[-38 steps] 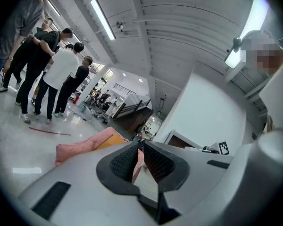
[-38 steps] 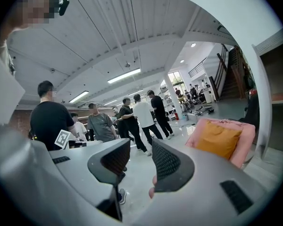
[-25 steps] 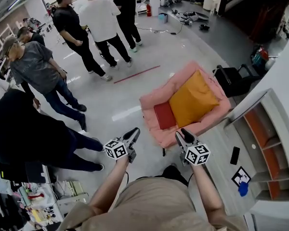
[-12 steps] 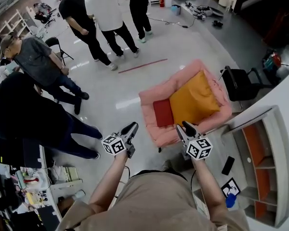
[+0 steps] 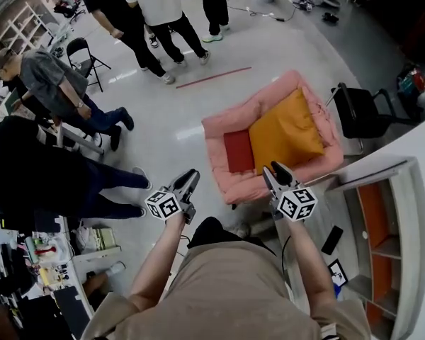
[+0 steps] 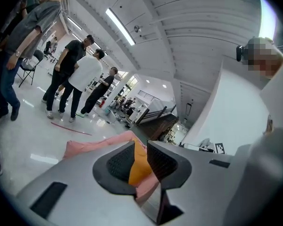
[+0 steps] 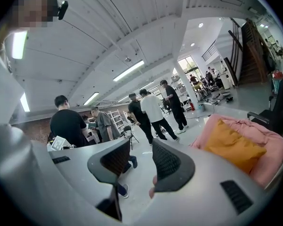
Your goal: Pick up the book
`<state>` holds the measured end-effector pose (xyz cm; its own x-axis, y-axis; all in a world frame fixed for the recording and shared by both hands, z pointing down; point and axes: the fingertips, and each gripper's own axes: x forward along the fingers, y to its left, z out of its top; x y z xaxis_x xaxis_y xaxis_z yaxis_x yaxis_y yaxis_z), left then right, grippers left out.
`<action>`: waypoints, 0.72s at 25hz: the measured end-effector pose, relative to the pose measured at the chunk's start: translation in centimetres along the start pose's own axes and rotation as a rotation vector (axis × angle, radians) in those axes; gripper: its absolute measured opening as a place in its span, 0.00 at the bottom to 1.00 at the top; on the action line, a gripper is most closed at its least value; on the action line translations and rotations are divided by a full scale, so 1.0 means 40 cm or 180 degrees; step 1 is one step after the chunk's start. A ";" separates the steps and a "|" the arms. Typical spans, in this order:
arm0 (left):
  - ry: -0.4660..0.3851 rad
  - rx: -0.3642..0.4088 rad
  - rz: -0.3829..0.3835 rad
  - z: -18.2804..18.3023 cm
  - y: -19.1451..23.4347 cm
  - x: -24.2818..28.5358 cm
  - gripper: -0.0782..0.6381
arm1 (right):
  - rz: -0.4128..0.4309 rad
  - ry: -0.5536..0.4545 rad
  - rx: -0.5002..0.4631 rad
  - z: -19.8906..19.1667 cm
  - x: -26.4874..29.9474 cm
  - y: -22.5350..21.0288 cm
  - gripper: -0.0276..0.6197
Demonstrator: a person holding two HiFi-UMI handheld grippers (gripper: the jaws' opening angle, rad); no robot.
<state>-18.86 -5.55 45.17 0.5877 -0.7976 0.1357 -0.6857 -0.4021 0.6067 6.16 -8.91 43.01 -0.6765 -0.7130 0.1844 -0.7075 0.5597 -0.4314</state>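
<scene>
Book: lying flat on the pink armchair beside the orange cushion, well ahead of me.
Left gripper: I am aiming it chairward, its jaws just opening, narrowly apart, empty.
Right gripper: its jaws are standing apart, empty, likely readying for the grasp.

Both arms reach forward, the left gripper having just opened its jaws slightly, the right gripper parted, both empty.

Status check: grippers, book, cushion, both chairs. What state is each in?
left gripper: slightly open, jaws just been opening, nothing between them
right gripper: open, empty
book: lying flat on the armchair seat, not held
orange cushion: lying in the armchair, beside the book
pink armchair: upright, nobody in it
black chair: upright, nobody in it
</scene>
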 end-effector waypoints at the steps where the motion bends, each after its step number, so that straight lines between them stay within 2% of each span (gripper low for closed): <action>1: 0.0010 -0.0003 0.0016 0.001 0.006 0.006 0.21 | -0.0001 0.0000 0.0022 0.001 0.005 -0.010 0.25; 9: 0.0082 -0.0085 0.0086 0.026 0.099 0.067 0.24 | -0.0063 0.0008 0.0135 0.006 0.079 -0.057 0.26; 18: 0.0396 -0.0169 -0.0080 0.079 0.242 0.221 0.26 | -0.0372 0.0025 0.0138 0.030 0.211 -0.106 0.26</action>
<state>-21.67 -17.92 49.78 0.6555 -0.7243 0.2140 -0.6483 -0.3943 0.6513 3.70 -17.81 45.31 -0.5916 -0.7689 0.2426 -0.7723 0.4539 -0.4444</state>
